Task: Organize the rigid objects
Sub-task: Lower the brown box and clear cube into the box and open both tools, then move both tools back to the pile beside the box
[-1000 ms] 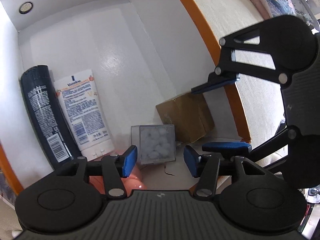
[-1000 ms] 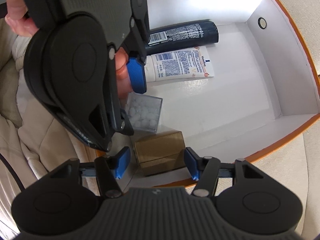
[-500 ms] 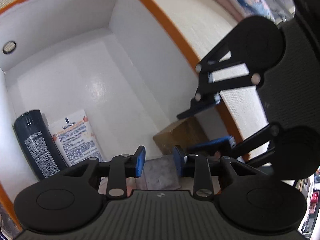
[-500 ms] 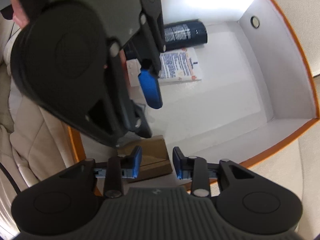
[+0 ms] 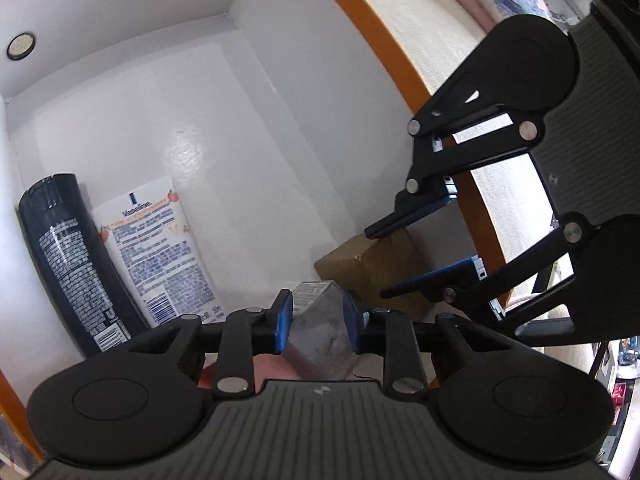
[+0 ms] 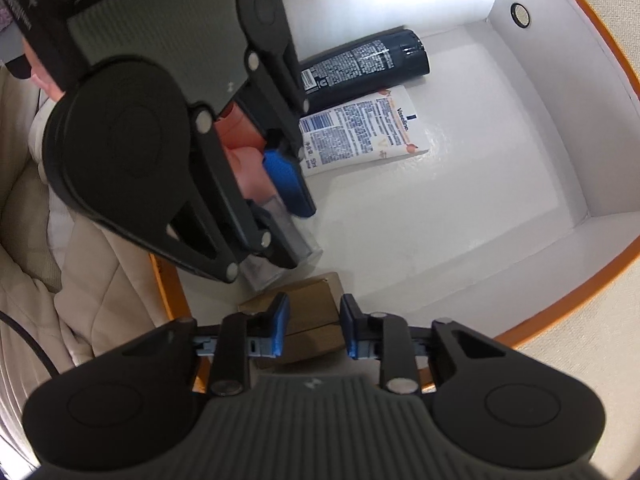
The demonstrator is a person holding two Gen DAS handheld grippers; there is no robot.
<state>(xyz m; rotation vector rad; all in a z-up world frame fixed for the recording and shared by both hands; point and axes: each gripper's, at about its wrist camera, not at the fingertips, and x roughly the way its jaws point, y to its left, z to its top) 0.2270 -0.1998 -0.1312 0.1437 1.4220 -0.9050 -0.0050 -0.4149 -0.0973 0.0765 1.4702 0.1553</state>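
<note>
Left claw (image 5: 314, 326) has just closed, pinching clear box (image 5: 320, 332); right claw (image 6: 312, 328) has just closed, pinching brown box (image 6: 308, 320) in bin (image 6: 520, 184).

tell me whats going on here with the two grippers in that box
A person is sorting toiletries in a white box with an orange rim, a gripper in each hand. The left gripper has just closed on a clear plastic case, and the right gripper has just closed on a small brown carton. A dark bottle and a white Vaseline tube lie side by side on the box floor.
</note>
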